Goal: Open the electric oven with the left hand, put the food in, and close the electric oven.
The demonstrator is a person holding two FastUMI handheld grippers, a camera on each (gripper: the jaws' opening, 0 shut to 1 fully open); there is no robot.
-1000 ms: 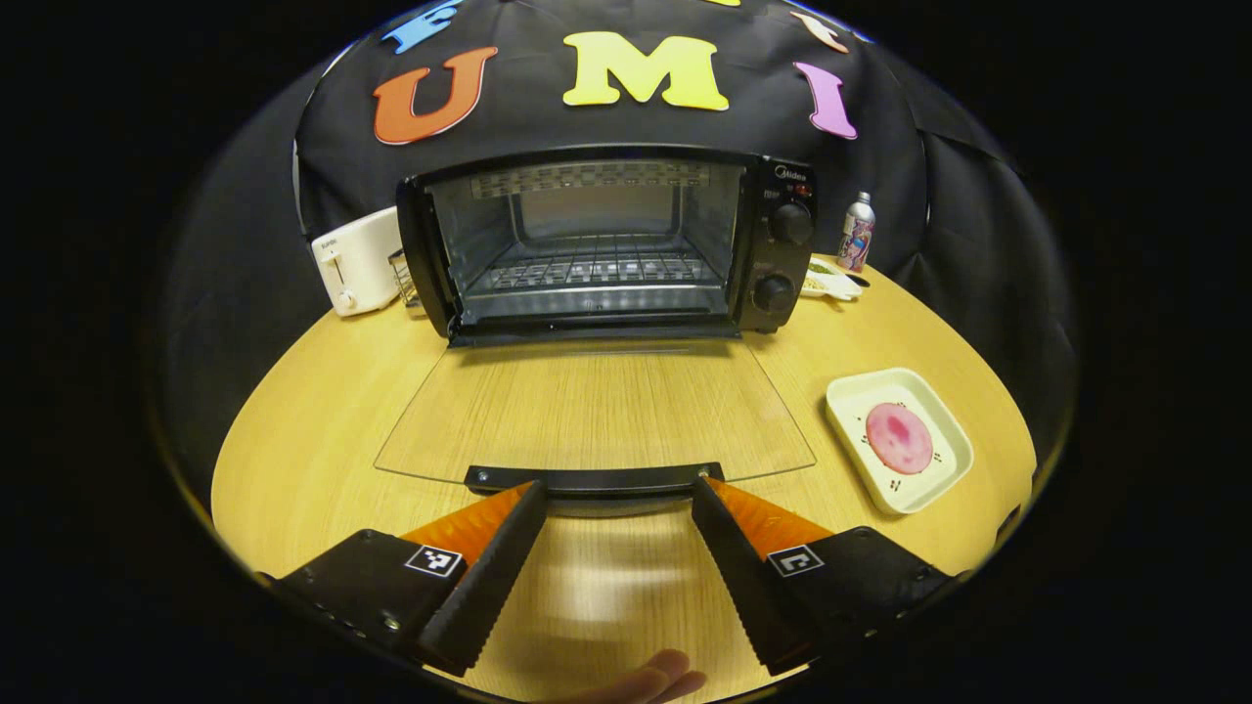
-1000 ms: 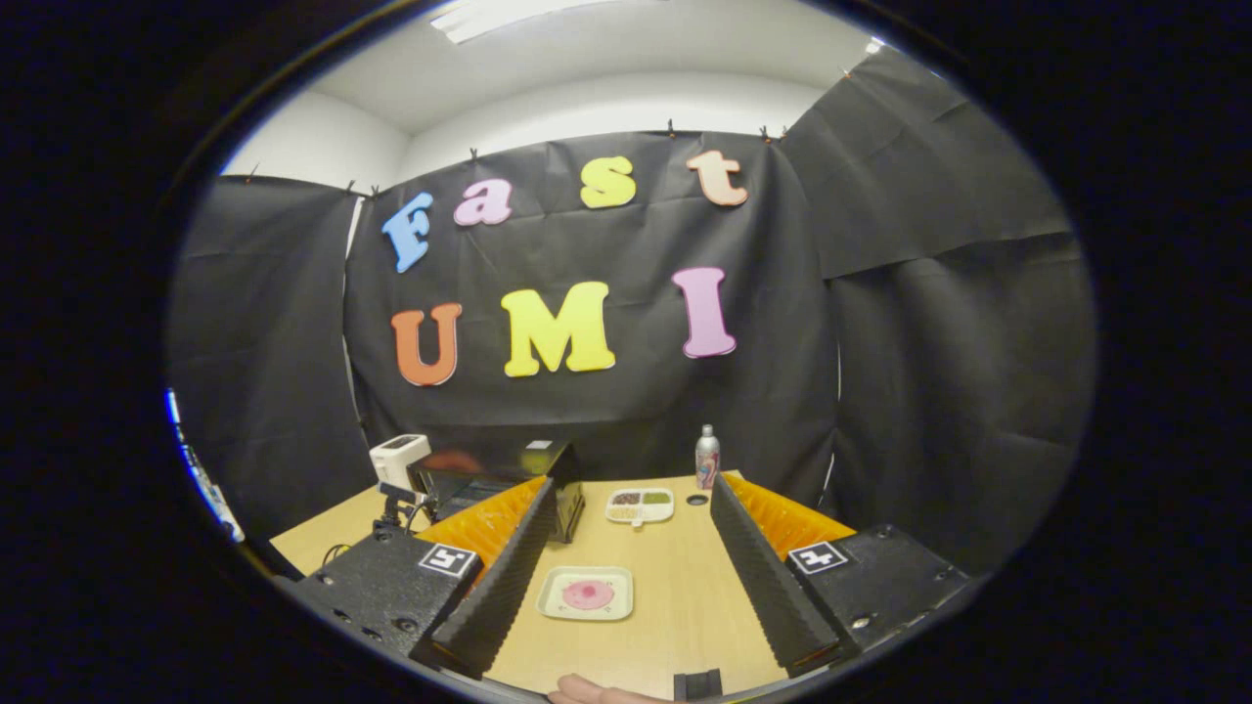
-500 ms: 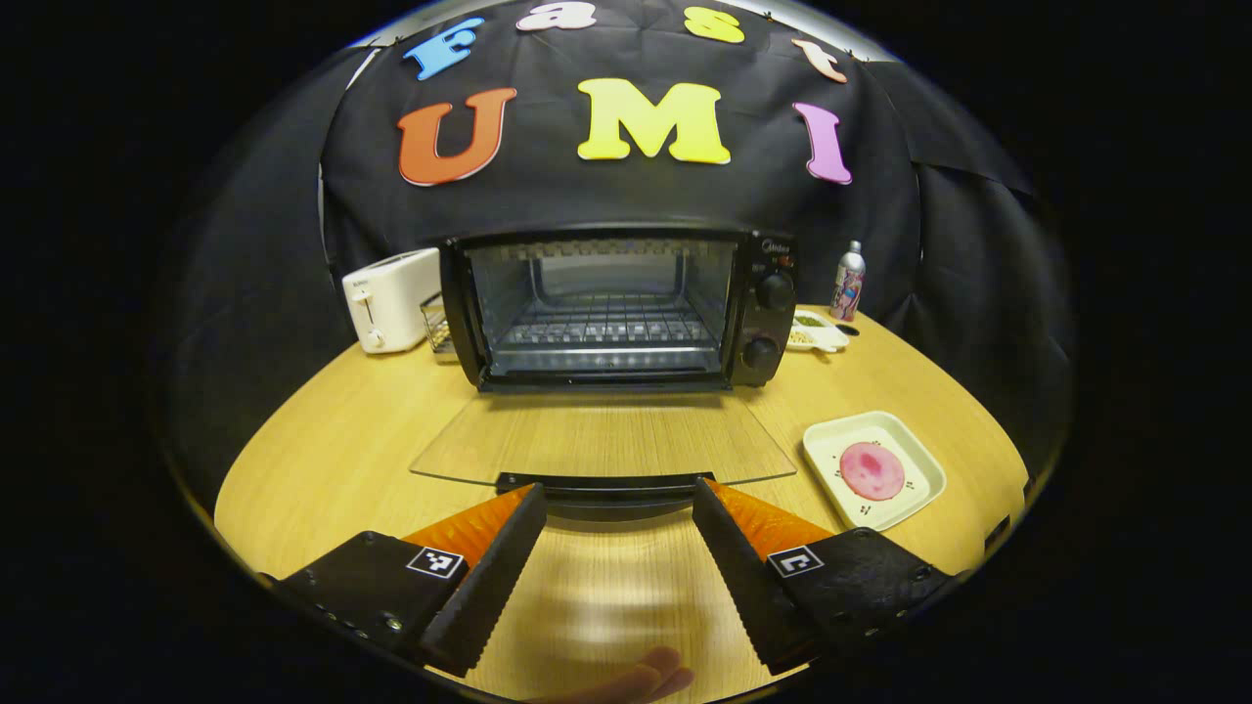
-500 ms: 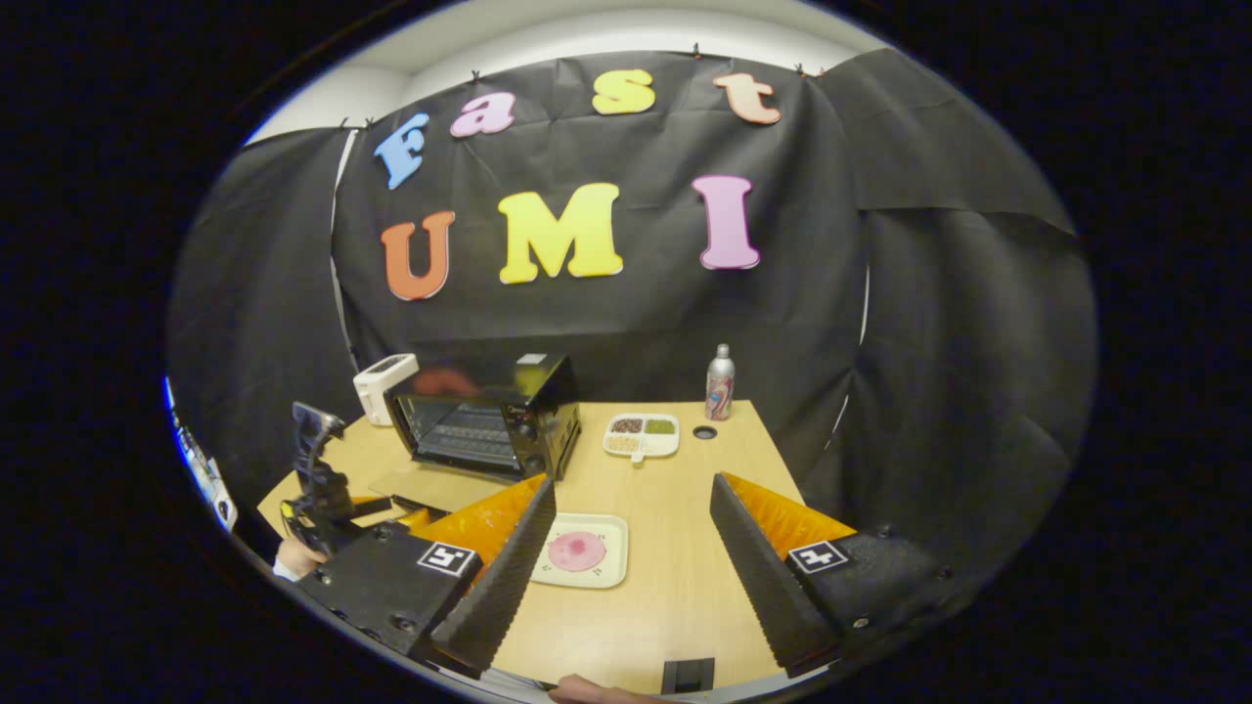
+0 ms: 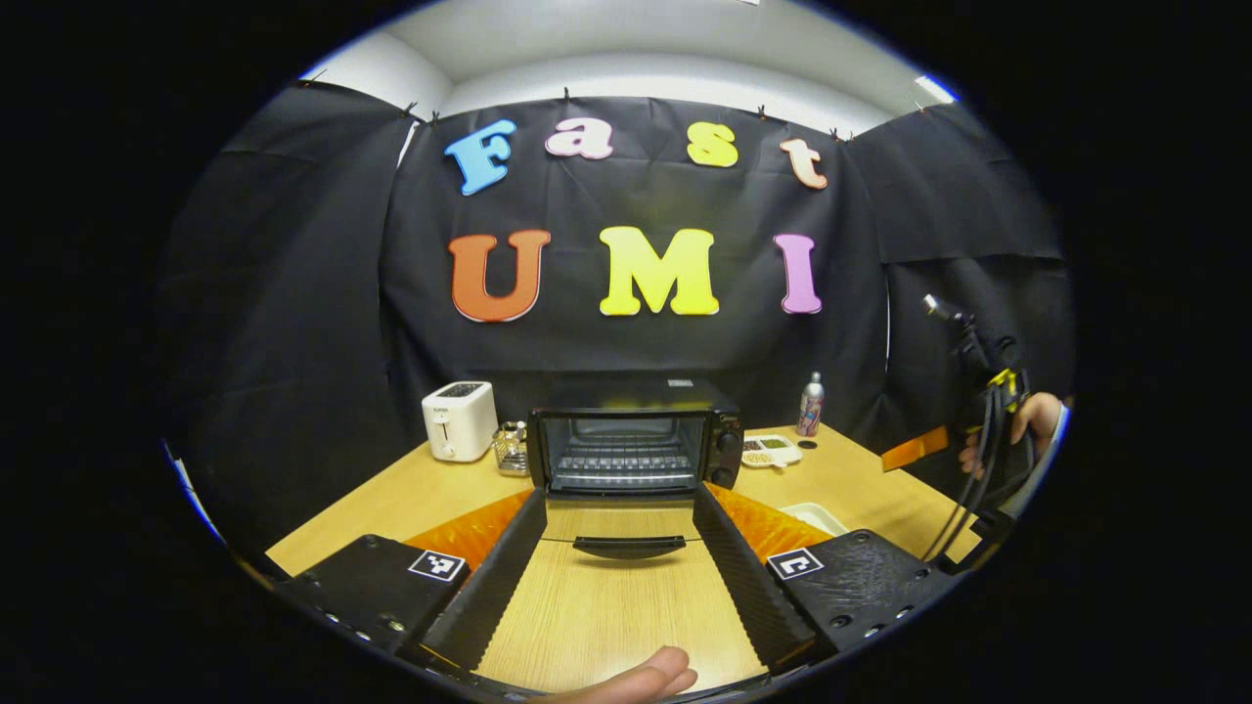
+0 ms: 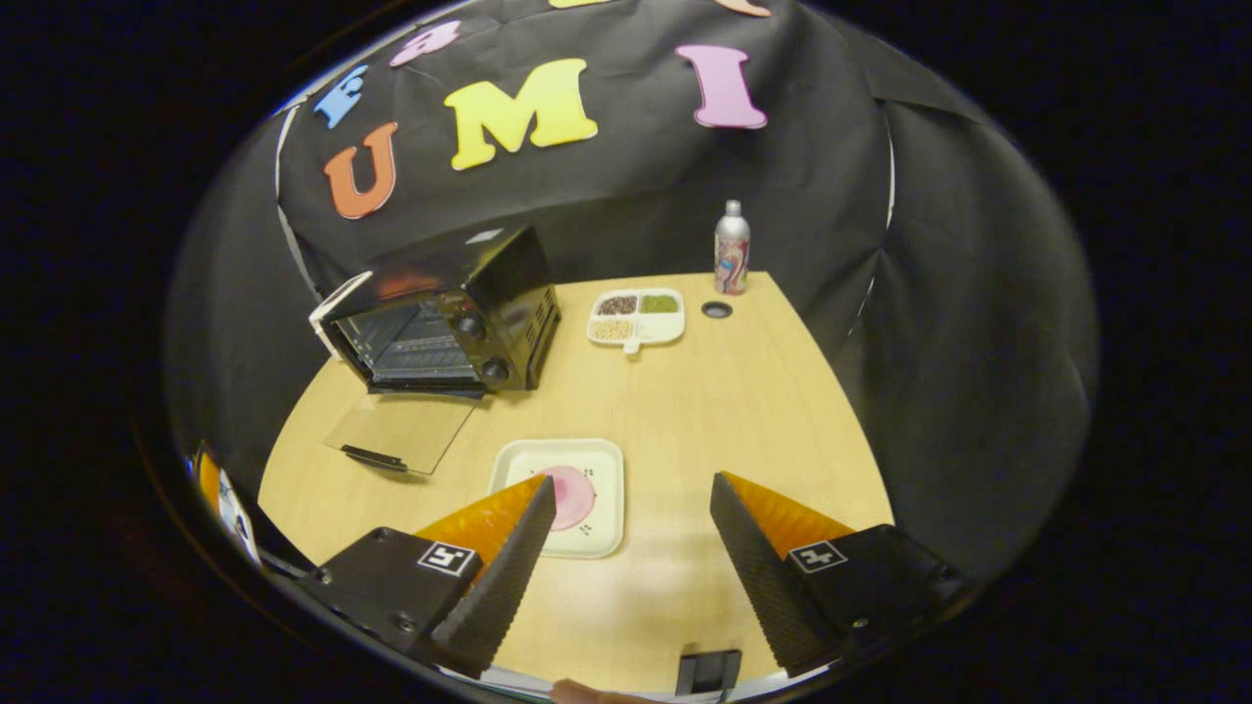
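Standing left: toaster (image 5: 458, 419) on the counter (image 5: 597, 626)
Oven (image 5: 634, 448): door (image 6: 399, 433) down flat, cavity open
Left gripper (image 5: 616, 550): fingers apart, holding nothing, short of the door
Food (image 6: 571, 495): pink disc on a tray (image 6: 605, 465), right of the door
Right gripper (image 6: 631, 538): fingers apart, above the counter near the tray

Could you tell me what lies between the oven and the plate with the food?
Only bare table: in the right gripper view, nothing stands between the oven and the plate.
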